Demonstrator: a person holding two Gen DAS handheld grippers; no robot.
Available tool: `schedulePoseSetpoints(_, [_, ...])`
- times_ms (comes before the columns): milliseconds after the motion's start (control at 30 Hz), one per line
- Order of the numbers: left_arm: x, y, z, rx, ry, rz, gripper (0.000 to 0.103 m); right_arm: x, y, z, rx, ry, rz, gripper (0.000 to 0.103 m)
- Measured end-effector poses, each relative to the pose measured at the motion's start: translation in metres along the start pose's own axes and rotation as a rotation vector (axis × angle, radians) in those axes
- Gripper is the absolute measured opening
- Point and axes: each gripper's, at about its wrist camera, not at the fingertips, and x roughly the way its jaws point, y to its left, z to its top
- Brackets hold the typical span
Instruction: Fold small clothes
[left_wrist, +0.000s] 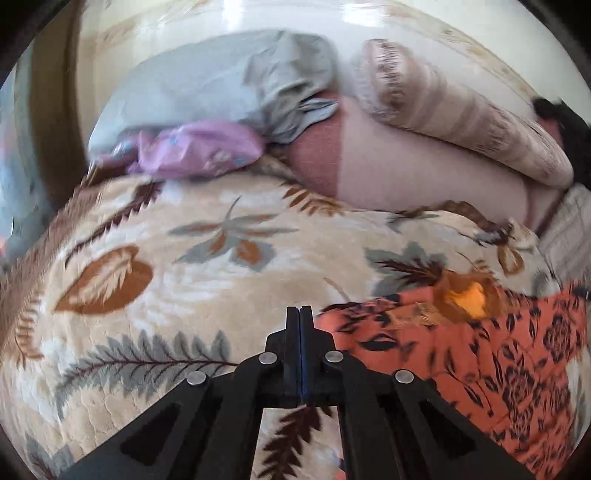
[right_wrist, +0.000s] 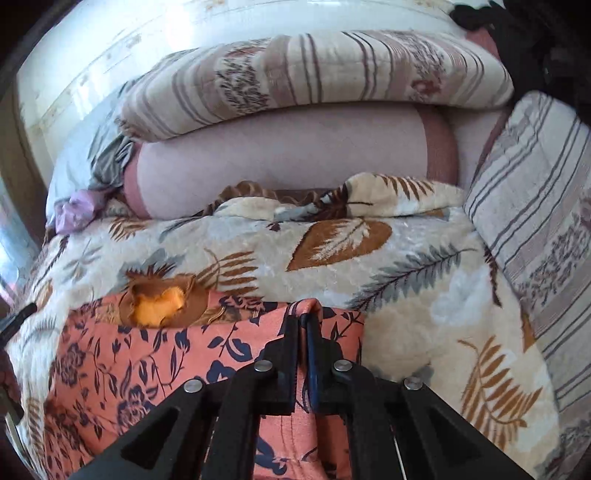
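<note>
Right gripper (right_wrist: 306, 314): fingers pressed together on a pinched ridge of the orange flowered garment (right_wrist: 155, 369), with a fold of the cloth rising between the tips and draping over them. Left gripper (left_wrist: 299, 314): fingers closed flat against each other; the tips sit just at the left edge of the same garment (left_wrist: 480, 369), but whether any cloth is caught between them cannot be told from this view. The garment, coral-orange with dark blue flowers and leaves, lies spread on a cream blanket (left_wrist: 177, 280) printed with brown and grey leaves. A brown patch with a yellow-orange centre (right_wrist: 160, 302) shows at the garment's far edge. Beyond the blanket lies a pale pink bolster with a darker pink band (right_wrist: 288, 155), and a striped cushion (right_wrist: 317, 74) rests on top of it. A second striped cushion (right_wrist: 535, 236) stands at the right. To the left are a grey pillow (left_wrist: 221, 85) and a crumpled purple bag (left_wrist: 199, 147) touching it.
</note>
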Motion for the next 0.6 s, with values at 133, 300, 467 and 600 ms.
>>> schedulePoseSetpoints(133, [0.010,0.013,-0.016,-0.054,0.065,-0.019,0.022,0.076,-0.022,-0.035,0.094,0.235,0.012,0.010])
schedulePoseSetpoints(300, [-0.008,-0.011,-0.031,0.061,0.018,-0.020,0.079,0.043,-0.034,-0.048,0.185,0.129,0.051,0.016])
schedulePoseSetpoints(467, [0.031,-0.037,-0.051,0.120,0.171,0.038,0.069,0.038,-0.019,-0.061,0.164,0.179,0.145,0.024])
schedulePoseSetpoints(600, [0.025,-0.032,-0.051,0.046,0.181,0.070,0.068,0.043,-0.038,-0.073,0.288,0.215,0.186,0.025])
